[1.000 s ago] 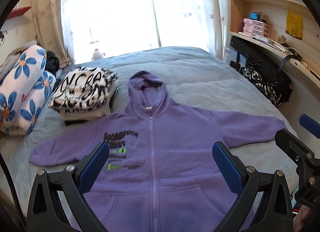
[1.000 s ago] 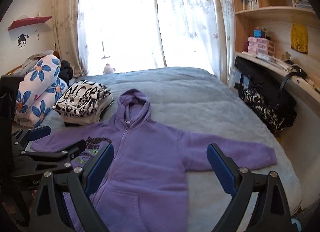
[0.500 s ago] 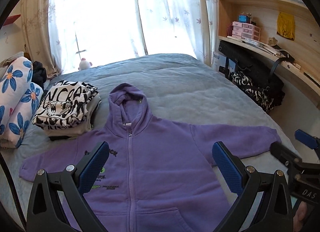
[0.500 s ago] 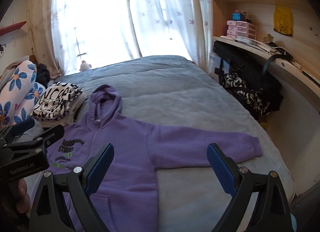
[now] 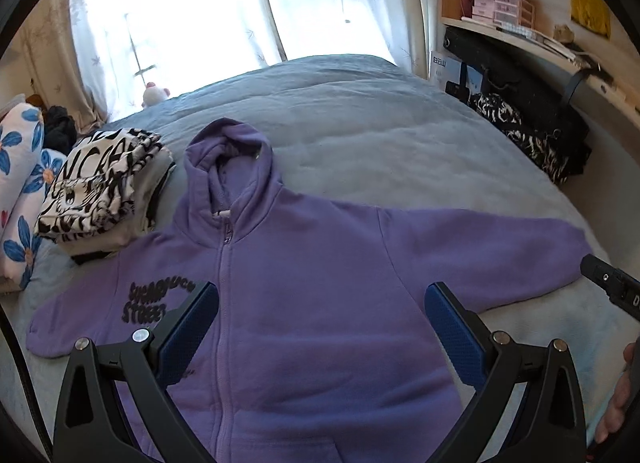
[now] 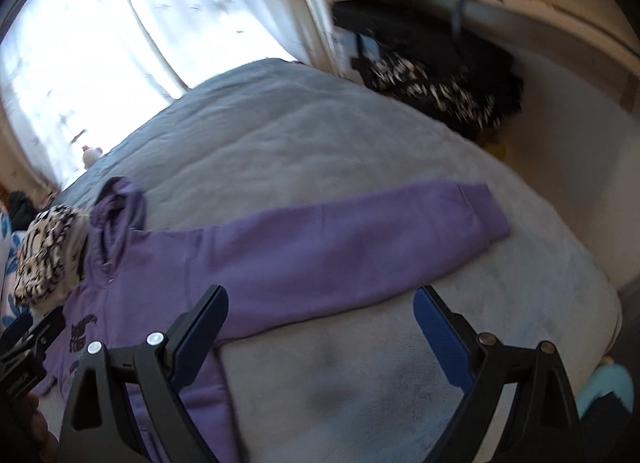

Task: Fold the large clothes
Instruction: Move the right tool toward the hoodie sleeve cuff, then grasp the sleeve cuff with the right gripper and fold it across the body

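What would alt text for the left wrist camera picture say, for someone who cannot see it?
A purple zip-up hoodie lies face up and spread flat on a grey-blue bed, sleeves out to both sides. The open left gripper hovers over its chest, holding nothing. A stack of folded black-and-white clothes sits beside the hood.

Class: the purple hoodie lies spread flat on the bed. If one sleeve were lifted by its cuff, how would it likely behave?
The hoodie would likely droop: its sleeve lies limp and creased on the bed. The fleece looks thick, so probably weighty. Its matte nap suggests little slipping.
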